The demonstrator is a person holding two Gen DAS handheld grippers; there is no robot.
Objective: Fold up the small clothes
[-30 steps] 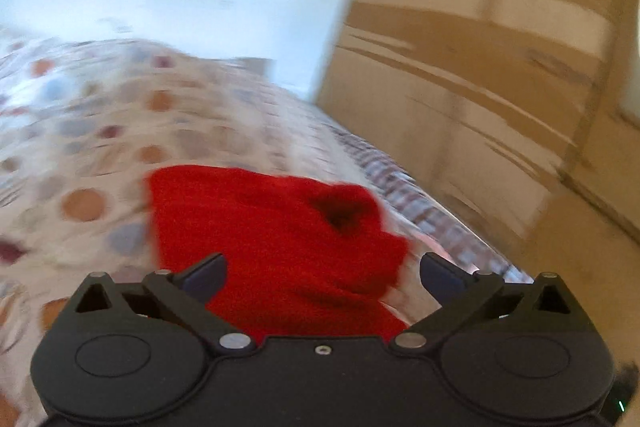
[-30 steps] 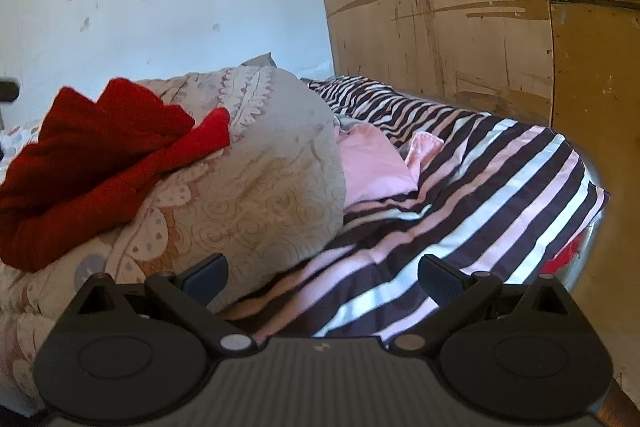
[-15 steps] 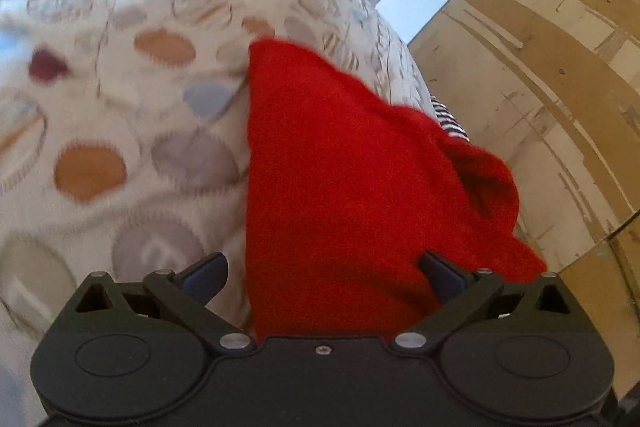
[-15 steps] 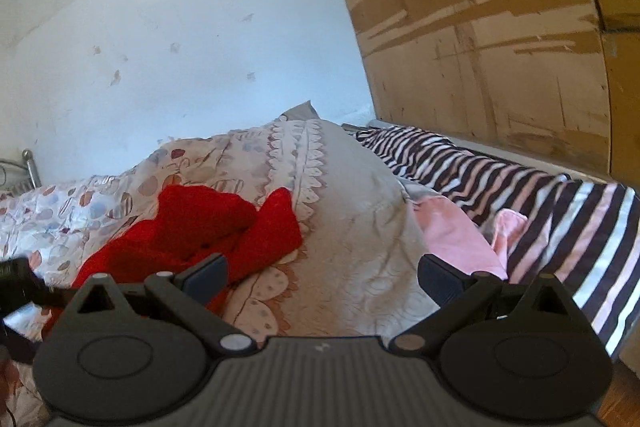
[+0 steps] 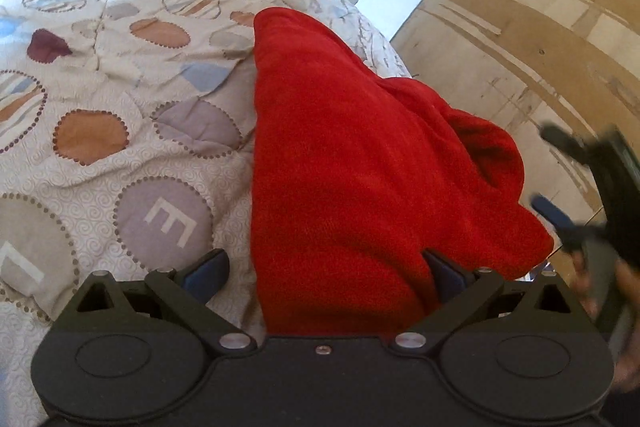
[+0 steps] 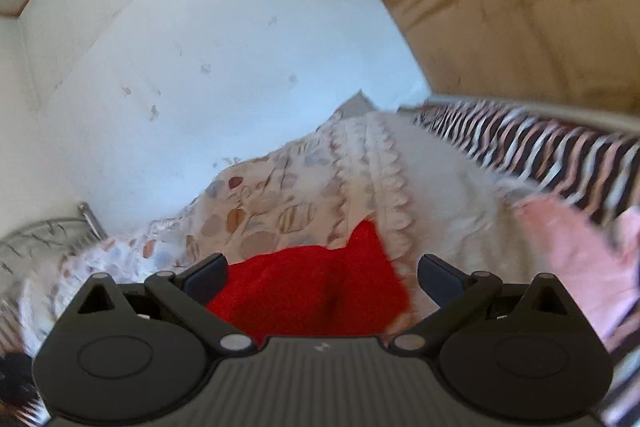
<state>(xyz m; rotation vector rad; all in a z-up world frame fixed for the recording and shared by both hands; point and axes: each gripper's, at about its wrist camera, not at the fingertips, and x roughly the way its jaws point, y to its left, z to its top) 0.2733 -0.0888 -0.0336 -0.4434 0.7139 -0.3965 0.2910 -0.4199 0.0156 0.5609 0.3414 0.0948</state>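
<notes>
A crumpled red knit garment [image 5: 352, 163] lies on a patterned quilt [image 5: 120, 67]. My left gripper [image 5: 324, 271] is open right over its near edge, with red cloth lying between the two fingers and nothing pinched. Blurred at the right edge of the left wrist view, my right gripper [image 5: 554, 175] is open beside the garment's right corner. In the right wrist view the same red garment [image 6: 312, 291] sits just ahead of the open right gripper [image 6: 322, 271], between its fingers.
A pink garment [image 6: 568, 247] lies on a black, white and pink striped sheet [image 6: 540, 147] to the right. A wooden wall panel [image 5: 520, 27] stands behind the bed. A metal bed frame [image 6: 60, 231] shows at the left. A hand [image 5: 624, 283] holds the right gripper.
The right gripper has swung left from the striped sheet to the red garment and now shows in the left wrist view. The left gripper has closed in on the garment's near edge.
</notes>
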